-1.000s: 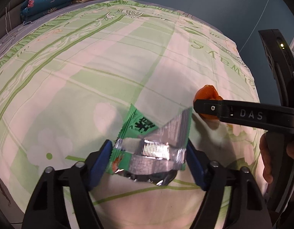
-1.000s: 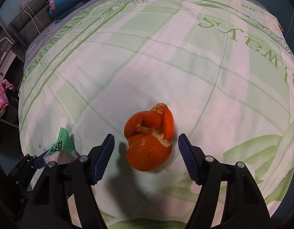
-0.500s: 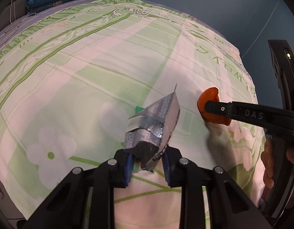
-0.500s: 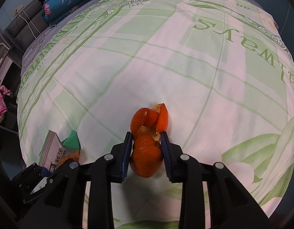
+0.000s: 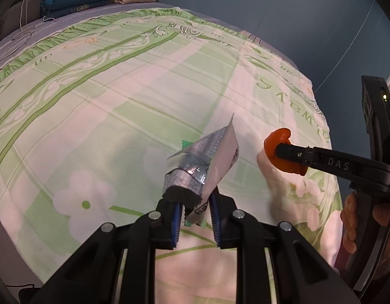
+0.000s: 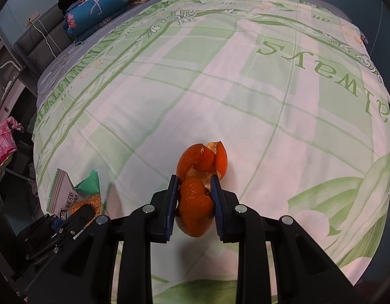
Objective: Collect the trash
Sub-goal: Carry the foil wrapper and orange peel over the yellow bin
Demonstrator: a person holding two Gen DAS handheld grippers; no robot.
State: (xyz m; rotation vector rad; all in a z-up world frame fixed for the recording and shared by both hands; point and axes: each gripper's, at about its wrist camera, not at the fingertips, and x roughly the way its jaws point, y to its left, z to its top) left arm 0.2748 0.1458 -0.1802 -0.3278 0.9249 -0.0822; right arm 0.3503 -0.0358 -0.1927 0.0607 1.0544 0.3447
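Left gripper (image 5: 195,224) and right gripper (image 6: 193,209), both angled downward, jaws just closed, apparently clamped tight.

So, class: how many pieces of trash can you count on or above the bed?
2. A snack wrapper pinched in the left gripper, and an orange peel clamped in the right gripper. More may lie outside view.

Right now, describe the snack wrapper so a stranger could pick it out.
On the green-and-white bedsheet, look to the left gripper. Pinched in its jaws is the snack wrapper: crumpled, silver foil inside, green edge, unlike the orange peel beside it.
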